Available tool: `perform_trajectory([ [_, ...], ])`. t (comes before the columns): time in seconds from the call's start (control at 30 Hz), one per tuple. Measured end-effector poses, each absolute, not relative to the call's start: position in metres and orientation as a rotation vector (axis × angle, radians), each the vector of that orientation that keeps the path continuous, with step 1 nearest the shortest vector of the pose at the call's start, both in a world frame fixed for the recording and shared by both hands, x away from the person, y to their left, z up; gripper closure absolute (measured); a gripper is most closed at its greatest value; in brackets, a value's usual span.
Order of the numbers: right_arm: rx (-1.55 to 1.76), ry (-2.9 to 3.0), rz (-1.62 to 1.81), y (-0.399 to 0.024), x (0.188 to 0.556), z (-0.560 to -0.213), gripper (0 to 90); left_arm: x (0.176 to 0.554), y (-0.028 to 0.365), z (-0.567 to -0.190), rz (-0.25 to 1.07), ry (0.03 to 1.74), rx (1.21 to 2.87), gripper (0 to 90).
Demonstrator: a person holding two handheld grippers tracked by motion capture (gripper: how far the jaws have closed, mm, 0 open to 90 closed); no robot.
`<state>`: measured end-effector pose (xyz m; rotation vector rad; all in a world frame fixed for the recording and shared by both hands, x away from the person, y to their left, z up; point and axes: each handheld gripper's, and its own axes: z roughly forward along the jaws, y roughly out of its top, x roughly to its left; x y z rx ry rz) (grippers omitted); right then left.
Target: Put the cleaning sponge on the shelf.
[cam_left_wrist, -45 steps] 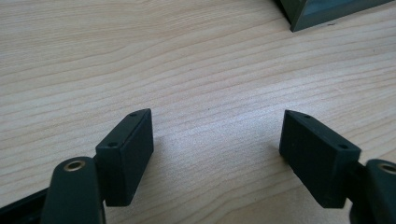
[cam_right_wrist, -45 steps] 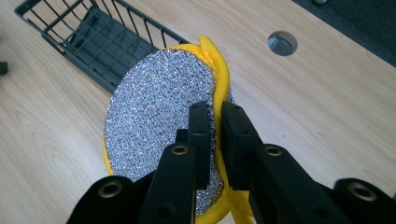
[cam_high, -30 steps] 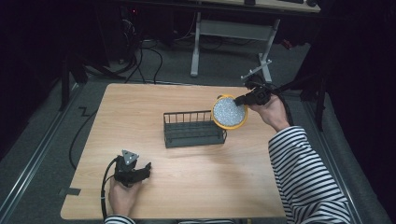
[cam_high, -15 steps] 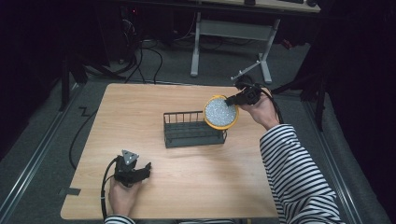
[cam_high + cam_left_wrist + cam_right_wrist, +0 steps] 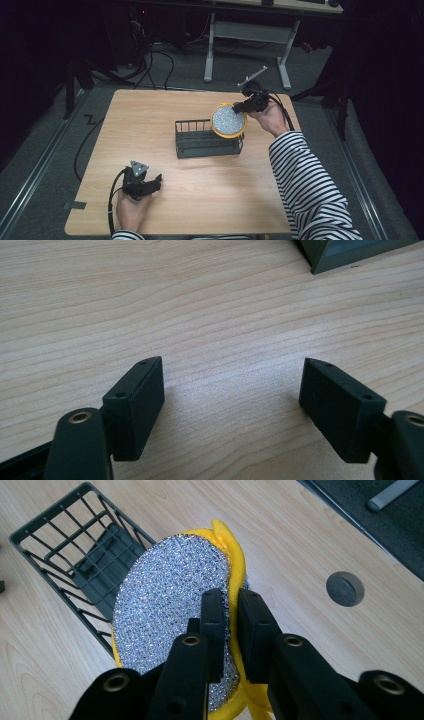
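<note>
A round sponge, yellow with a glittery silver face, hangs above the right end of a dark wire basket. My right gripper is shut on the sponge's edge, one black jaw on the silver face and the other on the yellow back. My left gripper rests low over the table near the front left, its jaws wide apart with only bare wood between them. A corner of the basket shows at the top right of the left gripper view.
The wooden table bears the basket at its middle. A round grey cable-hole cap is set in the tabletop near the far right edge. Cables and a white desk frame lie on the floor beyond the table.
My right gripper has carried the sponge leftward and down, from beside the basket's right end to over it. The left gripper has stayed put.
</note>
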<state>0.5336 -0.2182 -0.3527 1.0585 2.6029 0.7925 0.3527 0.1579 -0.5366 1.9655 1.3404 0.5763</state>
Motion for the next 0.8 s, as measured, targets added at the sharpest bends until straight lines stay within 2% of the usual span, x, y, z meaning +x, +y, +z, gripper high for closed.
perform_trajectory([
  [0.8, 0.996, 2.616, 0.742, -0.213, 0.538, -0.365, 79.5, 0.353, 0.158, -0.537, 0.576, 1.338, 1.967, 26.5],
])
